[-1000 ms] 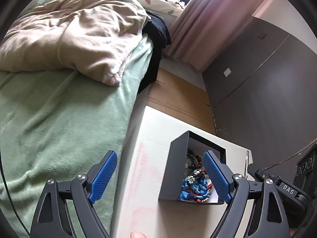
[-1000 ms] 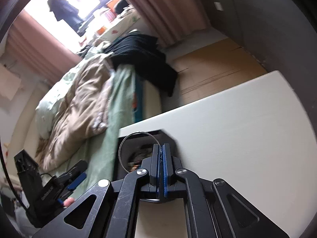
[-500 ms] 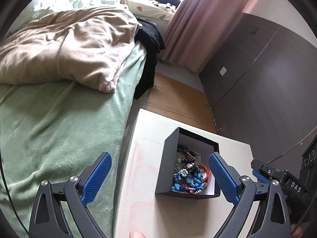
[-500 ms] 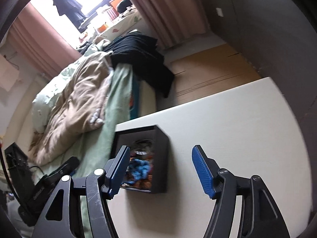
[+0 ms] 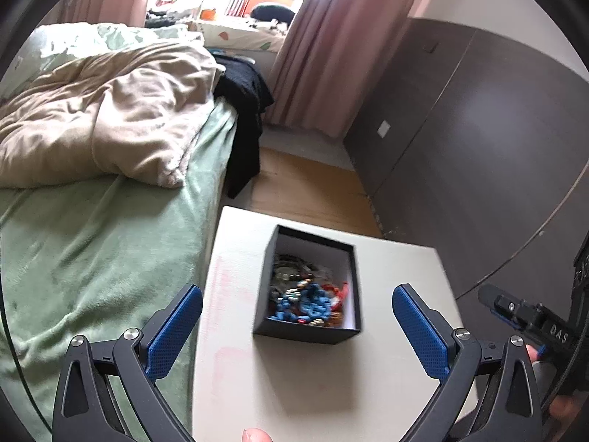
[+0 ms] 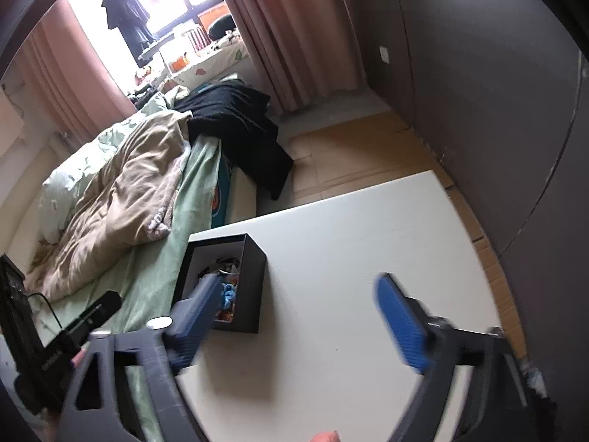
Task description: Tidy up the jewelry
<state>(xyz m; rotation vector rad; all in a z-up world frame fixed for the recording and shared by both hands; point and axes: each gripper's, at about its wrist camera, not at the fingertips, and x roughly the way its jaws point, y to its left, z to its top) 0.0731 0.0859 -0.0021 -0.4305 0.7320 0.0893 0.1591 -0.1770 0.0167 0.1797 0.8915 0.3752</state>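
Black box [image 5: 310,331] sits on the white table [image 5: 279,379], near the edge next to the green bed [image 5: 92,243], lid off, w/ a jumble of jewelry [image 5: 307,300] inside: blue beads up front, red bits at right, darker pieces toward the back. Left gripper [image 5: 297,311] is spread wide, empty, blue pads either side of the box but apart from it. Right gripper [image 6: 294,313] also wide and empty, blurred; its left pad overlaps the box in right wrist view, contact unclear.
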